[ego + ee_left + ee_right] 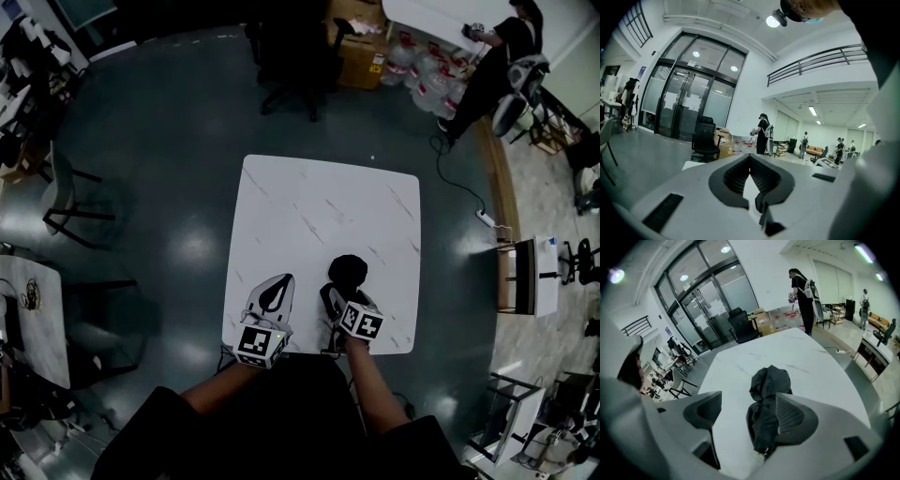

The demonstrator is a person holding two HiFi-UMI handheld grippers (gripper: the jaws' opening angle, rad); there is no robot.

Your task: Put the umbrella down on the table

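Lying on the table (319,197) — umbrella (348,270), seemingly ungripped.

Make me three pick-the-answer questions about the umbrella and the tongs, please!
1. Where is the umbrella?
A) in a bucket
B) on the white table
C) on a bed

2. What colour is the umbrella?
A) red
B) yellow
C) black

3. How are the right tongs?
A) wide open
B) squeezed shut on the umbrella
C) holding a cup

Answers:
B, it lies on the tabletop.
C, its folded cloth is black.
A, the two jaws stand far apart in the right gripper view.
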